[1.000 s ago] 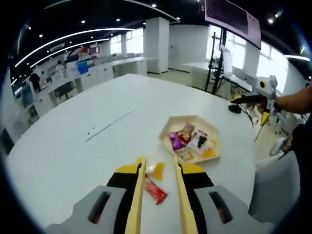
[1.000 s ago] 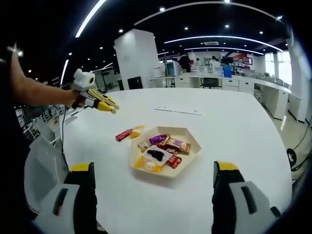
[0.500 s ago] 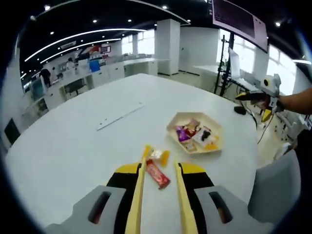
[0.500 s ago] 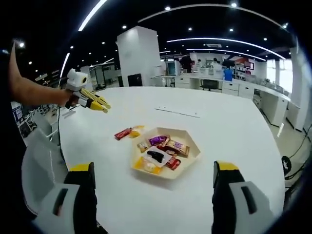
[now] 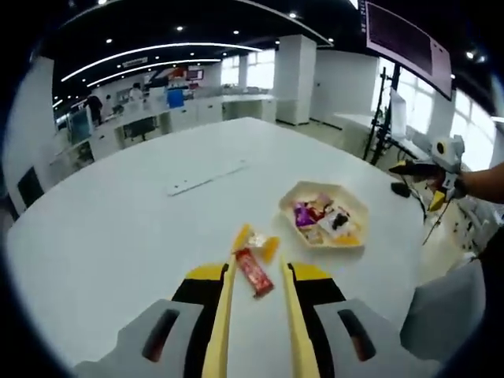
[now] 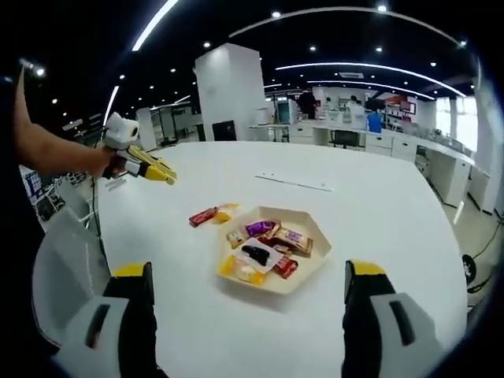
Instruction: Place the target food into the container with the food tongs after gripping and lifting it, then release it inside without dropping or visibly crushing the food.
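Observation:
A red snack bar (image 5: 253,274) lies on the white table (image 5: 118,228), just beyond the tips of my left gripper (image 5: 257,266), whose long yellow tong jaws stand open with nothing held. A yellow-wrapped snack (image 5: 257,242) lies right behind the bar. The beige hexagonal tray (image 5: 350,201) with several wrapped snacks sits farther right. In the right gripper view the tray (image 6: 313,274) is ahead of my right gripper (image 6: 249,268), which is wide open and empty. The red bar (image 6: 202,216) and yellow snack (image 6: 225,210) lie left of the tray; the left gripper (image 6: 150,167) hovers above the table at left.
A hand holds the right gripper (image 5: 429,169) off the table's right edge. A thin white strip (image 5: 206,178) lies at mid-table. A grey chair back (image 6: 67,272) stands by the near edge. Counters, monitors and people are far behind.
The left gripper has drawn back from the snacks, so the red bar now lies beyond its tips rather than between the jaws. The right gripper has barely moved.

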Demonstrator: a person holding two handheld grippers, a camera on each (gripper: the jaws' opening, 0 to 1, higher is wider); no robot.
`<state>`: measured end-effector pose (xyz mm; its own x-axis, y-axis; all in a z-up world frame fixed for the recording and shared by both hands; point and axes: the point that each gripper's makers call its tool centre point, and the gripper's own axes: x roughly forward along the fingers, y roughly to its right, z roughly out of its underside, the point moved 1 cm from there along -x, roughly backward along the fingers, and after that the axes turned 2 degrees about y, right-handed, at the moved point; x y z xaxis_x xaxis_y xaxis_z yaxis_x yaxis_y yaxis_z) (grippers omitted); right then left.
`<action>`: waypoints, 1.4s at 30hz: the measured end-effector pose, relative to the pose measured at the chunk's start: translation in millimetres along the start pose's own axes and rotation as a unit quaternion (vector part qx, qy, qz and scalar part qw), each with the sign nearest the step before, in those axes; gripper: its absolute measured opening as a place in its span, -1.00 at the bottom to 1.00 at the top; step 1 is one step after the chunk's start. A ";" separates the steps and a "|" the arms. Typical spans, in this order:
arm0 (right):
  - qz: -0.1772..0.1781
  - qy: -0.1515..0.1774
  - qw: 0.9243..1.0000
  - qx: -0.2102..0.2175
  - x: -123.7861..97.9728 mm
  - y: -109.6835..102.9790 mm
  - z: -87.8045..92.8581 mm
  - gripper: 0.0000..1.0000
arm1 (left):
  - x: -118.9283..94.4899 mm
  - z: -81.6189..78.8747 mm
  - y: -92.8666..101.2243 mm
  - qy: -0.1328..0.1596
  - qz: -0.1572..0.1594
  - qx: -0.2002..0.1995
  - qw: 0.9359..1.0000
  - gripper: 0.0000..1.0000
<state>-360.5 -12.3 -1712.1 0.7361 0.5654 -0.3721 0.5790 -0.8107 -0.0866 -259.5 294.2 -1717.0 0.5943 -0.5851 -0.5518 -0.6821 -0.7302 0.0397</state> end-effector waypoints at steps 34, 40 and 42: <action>-0.014 -0.005 1.000 -0.003 4.3 2.8 16.5 0.99 | 74.0 36.0 -2.4 -0.038 -0.034 -0.011 0.999 -0.48; -0.019 -0.011 1.000 -0.012 2.3 3.7 15.8 0.99 | 86.2 47.9 -5.7 -0.050 -0.042 -0.020 0.998 -0.48; -0.017 -0.010 1.000 -0.011 2.0 5.0 15.1 0.99 | 89.5 49.6 -5.5 -0.052 -0.042 -0.020 0.998 -0.48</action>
<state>-361.4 -17.5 -1727.2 0.7081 0.5899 -0.3882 0.6122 -0.7868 -0.0787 -223.7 263.4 -1808.0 0.5995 -0.4826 -0.6386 -0.6125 -0.7902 0.0221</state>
